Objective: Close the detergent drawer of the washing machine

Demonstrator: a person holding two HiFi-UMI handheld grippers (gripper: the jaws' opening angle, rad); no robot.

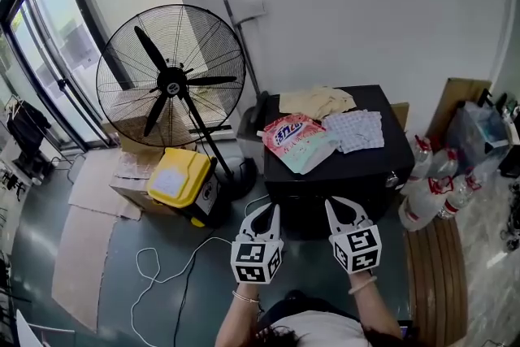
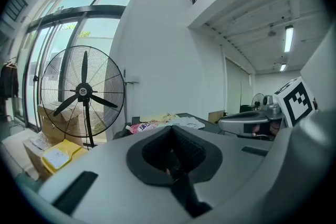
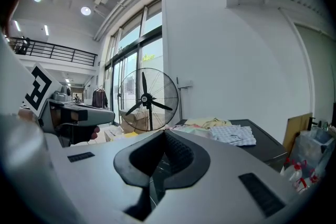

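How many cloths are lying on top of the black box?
2. A yellowish cloth lies at the back of the black box's top. A checked cloth lies towards its right, beside the pink bag. More could be hidden under them.

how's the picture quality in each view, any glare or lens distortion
Head view: sharp, even daylight, straight lines bow slightly near the edges. Left gripper view: heavy fisheye, black rounded corners, window washed out bright. Right gripper view: same fisheye and dark corners, ceiling light glares.
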